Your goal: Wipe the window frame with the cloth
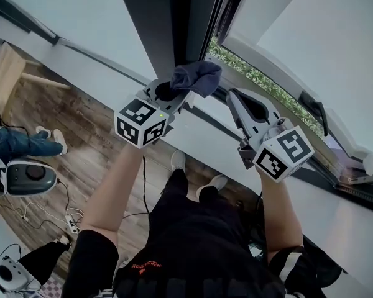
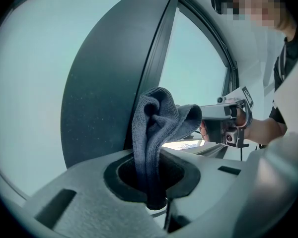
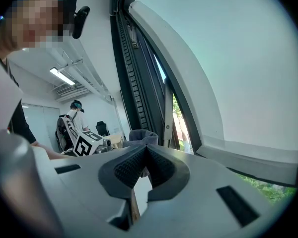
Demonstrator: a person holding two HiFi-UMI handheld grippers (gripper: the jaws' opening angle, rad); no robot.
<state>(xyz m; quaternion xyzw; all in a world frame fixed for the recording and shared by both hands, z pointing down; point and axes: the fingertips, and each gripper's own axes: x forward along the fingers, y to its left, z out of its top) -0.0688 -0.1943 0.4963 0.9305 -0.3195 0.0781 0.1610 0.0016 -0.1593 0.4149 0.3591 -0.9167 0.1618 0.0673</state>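
Observation:
A dark blue-grey cloth (image 1: 199,76) is bunched in my left gripper (image 1: 169,92), which is shut on it. The cloth (image 2: 156,128) rests against the dark upright window frame (image 1: 168,23), at its lower part near the sill. In the left gripper view, the frame (image 2: 109,83) fills the space behind the cloth. My right gripper (image 1: 234,95) hovers to the right of the cloth, near the open gap of the window, with its jaws together and nothing between them. In the right gripper view, the cloth (image 3: 141,134) shows just beyond the right gripper (image 3: 146,150).
A white window sash (image 1: 311,42) with a dark handle (image 1: 317,107) stands open on the right, with greenery (image 1: 261,79) outside. Below lies a wooden floor with a grey device (image 1: 31,176) and cables. Another person (image 3: 72,123) stands far back in the room.

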